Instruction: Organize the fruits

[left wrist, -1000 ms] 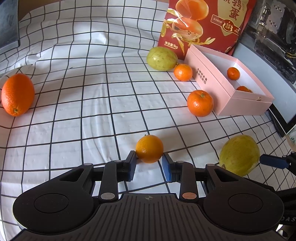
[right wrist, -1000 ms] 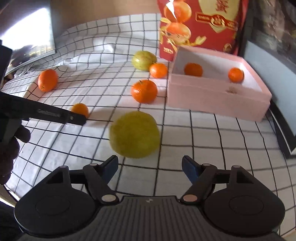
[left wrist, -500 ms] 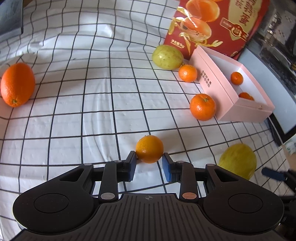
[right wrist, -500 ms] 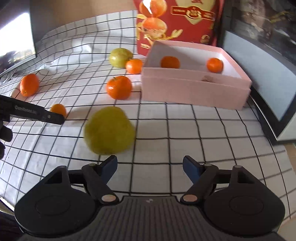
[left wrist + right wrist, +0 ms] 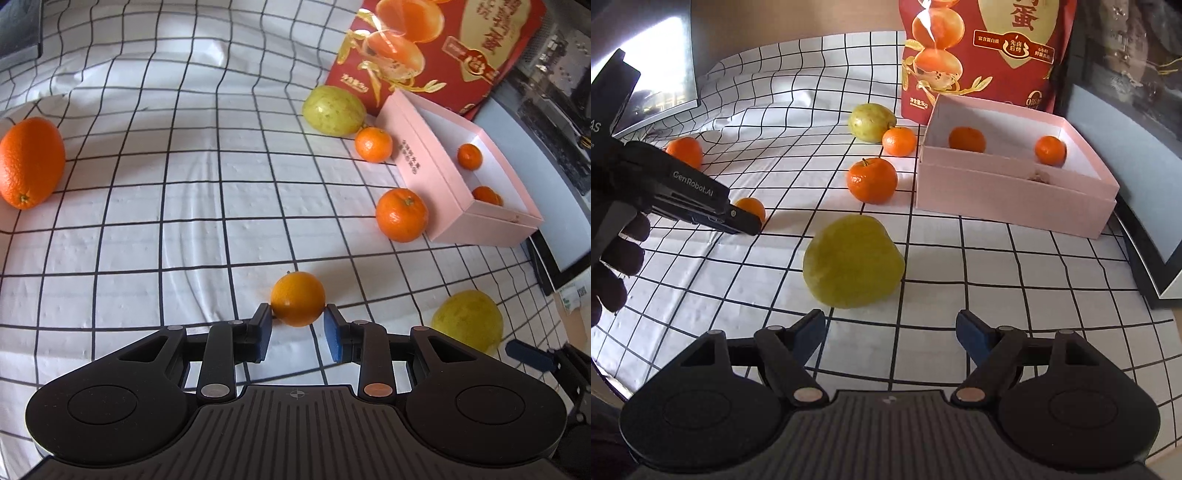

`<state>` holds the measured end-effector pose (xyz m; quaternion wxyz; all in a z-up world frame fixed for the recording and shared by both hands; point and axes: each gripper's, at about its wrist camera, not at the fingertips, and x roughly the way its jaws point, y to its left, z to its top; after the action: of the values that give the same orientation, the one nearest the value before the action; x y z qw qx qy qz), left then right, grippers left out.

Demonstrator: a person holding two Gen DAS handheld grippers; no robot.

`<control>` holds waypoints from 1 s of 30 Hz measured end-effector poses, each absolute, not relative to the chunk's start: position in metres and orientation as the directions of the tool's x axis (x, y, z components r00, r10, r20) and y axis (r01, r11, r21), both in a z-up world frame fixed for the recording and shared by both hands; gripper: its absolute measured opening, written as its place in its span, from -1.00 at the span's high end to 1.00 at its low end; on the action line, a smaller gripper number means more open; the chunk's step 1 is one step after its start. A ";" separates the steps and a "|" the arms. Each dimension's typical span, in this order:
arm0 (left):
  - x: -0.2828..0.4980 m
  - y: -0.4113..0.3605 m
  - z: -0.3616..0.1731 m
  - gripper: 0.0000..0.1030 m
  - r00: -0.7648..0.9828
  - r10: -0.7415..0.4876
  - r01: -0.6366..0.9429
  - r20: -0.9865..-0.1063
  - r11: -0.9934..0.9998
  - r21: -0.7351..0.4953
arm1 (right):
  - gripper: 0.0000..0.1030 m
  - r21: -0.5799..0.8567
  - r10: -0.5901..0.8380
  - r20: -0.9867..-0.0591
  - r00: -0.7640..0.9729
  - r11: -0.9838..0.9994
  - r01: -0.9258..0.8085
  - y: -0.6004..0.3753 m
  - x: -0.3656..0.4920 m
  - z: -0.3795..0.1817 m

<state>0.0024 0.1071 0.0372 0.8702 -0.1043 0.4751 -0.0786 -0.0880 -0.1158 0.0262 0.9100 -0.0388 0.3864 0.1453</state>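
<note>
The small orange [image 5: 297,298] sits on the checked cloth [image 5: 147,229] of the desk, pinched between the blue pads of my left hand-held gripper [image 5: 297,328], which is closed on it. Further right, the yellow-green pear [image 5: 852,261] lies just ahead of my right hand-held gripper [image 5: 891,334], whose jaws stand wide apart. Beyond, the pink box [image 5: 1015,199] holds two mandarins.

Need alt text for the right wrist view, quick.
The open right tool faces a large yellow-green fruit on the checked cloth. Behind it, a pink box holds two mandarins; at left, the left tool reaches a small orange.
</note>
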 end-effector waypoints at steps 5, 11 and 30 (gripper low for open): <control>-0.005 0.101 0.045 0.33 0.584 -0.186 0.078 -0.790 0.982 -0.174 | -0.52 0.041 0.231 -0.715 0.660 0.956 -0.291 -0.115 -0.086 0.026; 0.008 0.095 0.039 0.27 0.574 -0.168 0.092 -0.802 0.986 -0.141 | -0.52 0.039 0.240 -0.715 0.657 0.952 -0.304 -0.113 -0.085 0.026; -0.012 0.086 0.038 0.29 0.531 -0.250 0.140 -0.810 0.968 -0.207 | -0.52 0.046 0.254 -0.725 0.640 0.945 -0.322 -0.084 -0.059 0.031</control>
<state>-0.0120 0.0863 0.0376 0.8730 -0.0583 0.4712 -0.1116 -0.0587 -0.0838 0.0313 0.9045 -0.0438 0.3932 0.1592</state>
